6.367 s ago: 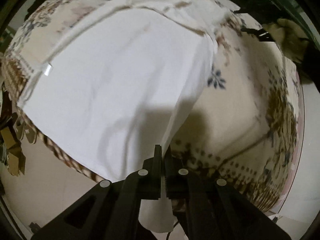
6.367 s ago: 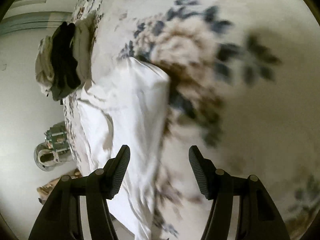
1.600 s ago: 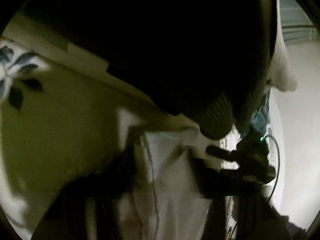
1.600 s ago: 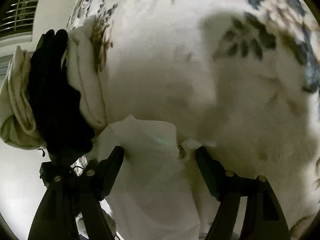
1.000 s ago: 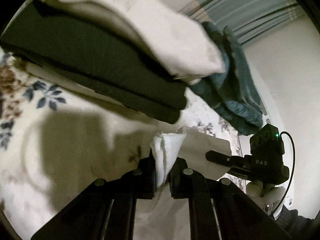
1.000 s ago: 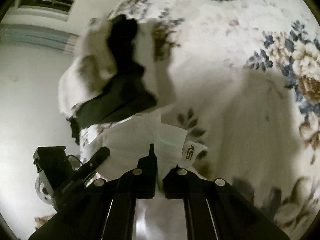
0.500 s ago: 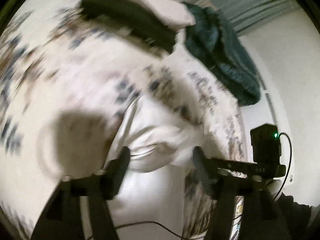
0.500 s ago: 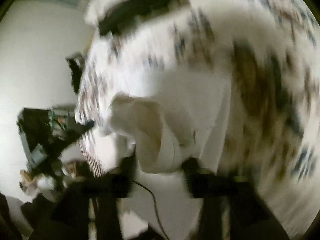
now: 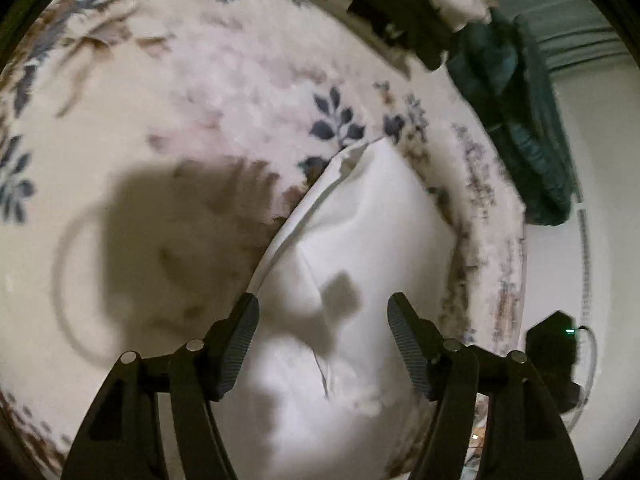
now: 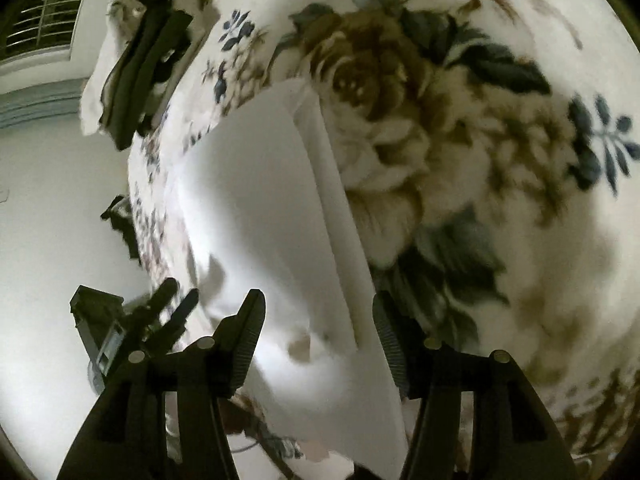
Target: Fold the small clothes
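While the white garment [image 9: 360,240] lay folded on the flowered bedspread [image 9: 160,128], filling the lower middle of both wrist views, neither tool had hold of it. The left gripper [image 9: 322,332] stood with its fingers spread wide above the cloth, and the right gripper [image 10: 316,328] was parted the same way, pinching nothing. From the right wrist view a layered edge of the fold ran from upper middle down toward the lower right, lying fairly straight. In the upper left of that frame sat a pile of folded clothes [image 10: 140,52], black and pale, well apart from the white piece; a dark green bundle [image 9: 520,112] lay at the upper right of the left view.

To my eye the fold looked nearly done. The next step seemed to be either one more fold or carrying it to the pile, and doing that well would mean both tools gripping all layers at the edge together, lifting level so the packet did not fall open.
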{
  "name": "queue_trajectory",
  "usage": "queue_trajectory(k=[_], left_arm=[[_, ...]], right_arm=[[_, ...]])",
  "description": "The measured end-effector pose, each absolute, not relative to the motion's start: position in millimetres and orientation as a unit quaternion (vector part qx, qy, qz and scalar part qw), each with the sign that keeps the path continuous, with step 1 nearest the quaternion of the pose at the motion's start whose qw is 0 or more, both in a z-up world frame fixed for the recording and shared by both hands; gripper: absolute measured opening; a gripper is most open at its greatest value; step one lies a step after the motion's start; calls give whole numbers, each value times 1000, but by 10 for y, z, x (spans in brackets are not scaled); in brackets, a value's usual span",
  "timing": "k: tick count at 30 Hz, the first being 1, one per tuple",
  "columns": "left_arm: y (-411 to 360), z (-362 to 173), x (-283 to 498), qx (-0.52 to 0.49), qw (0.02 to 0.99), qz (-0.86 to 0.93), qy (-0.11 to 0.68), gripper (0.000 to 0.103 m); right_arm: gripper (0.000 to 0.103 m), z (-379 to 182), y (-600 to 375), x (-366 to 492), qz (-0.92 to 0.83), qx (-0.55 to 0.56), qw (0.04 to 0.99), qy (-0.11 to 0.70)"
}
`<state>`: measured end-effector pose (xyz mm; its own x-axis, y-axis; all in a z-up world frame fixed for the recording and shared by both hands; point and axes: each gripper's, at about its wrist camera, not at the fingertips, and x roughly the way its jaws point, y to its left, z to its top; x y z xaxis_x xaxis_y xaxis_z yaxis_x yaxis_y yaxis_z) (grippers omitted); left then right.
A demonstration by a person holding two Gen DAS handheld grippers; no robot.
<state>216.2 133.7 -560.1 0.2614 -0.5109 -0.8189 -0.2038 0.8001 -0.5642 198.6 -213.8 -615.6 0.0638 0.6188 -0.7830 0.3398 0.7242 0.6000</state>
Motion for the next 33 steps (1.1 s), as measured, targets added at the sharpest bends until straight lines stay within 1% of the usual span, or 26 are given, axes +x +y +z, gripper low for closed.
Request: queue_trajectory(k=[1,2,3,4,5,6,8,9,11,12,13,14,15,16,17,18,20,24,26,32,33], left_arm=[[1285,-5644,2179,-283,739,-103,602,52],[1213,-5675,2183,-259,746,-101,605,23],[1190,-5680,2159,-250,747,-104,607,4],[1168,-5694,2123,-238,747,-104,612,4],[1168,-5688,2066,-230,749,-105,612,4],[1178,-5682,2031,-223,752,-101,612,4],[1231,-5697,1938,-221,747,-100,619,5],[1256,-5698,1900,-225,743,-100,622,9],[1286,-5666,1793,-220,737,-102,630,9],[1296,-5653,1747,-221,732,-104,636,10],[1307,-5645,1696,-218,728,-99,643,13],[1331,-5619,1601,-213,725,-96,648,22],[1342,-5604,1556,-214,723,-98,649,26],[1375,-5580,1482,-218,721,-99,650,36],[1442,-5537,1370,-229,720,-100,648,49],[1473,-5521,1322,-237,719,-102,646,58],[1615,-5492,1113,-266,708,-106,645,61],[1762,-5604,778,-298,682,-111,659,61],[1790,-5768,603,-302,664,-106,676,61],[1689,-6123,386,-329,619,-117,704,61],[1671,-6113,376,-332,620,-115,701,59]], right_arm=[[58,-6205,-2097,2053,102,353,636,679],[58,-6270,-2037,2069,93,348,630,688],[55,-6292,-1963,2067,89,345,625,694],[40,-6342,-1883,2053,89,334,623,702],[28,-6377,-1825,2050,86,320,622,710],[10,-6405,-1766,2025,81,301,620,720],[9,-6413,-1673,1979,63,243,629,735],[9,-6392,-1637,1961,61,219,635,738],[9,-6345,-1580,1933,63,182,639,745],[9,-6317,-1559,1916,67,171,639,747],[14,-6282,-1551,1896,71,166,637,749],[19,-6260,-1543,1887,73,164,635,752],[33,-6242,-1540,1888,73,164,629,757],[50,-6224,-1578,1846,74,177,618,762],[57,-6190,-1588,1801,77,192,613,763],[63,-6162,-1632,1735,82,207,609,761],[64,-6133,-1709,1541,89,228,594,766],[64,-6252,-1843,1051,84,265,553,785],[64,-6373,-1895,704,78,283,531,795],[64,-6801,-1945,133,73,354,491,792],[64,-6842,-1956,88,74,364,485,792]])
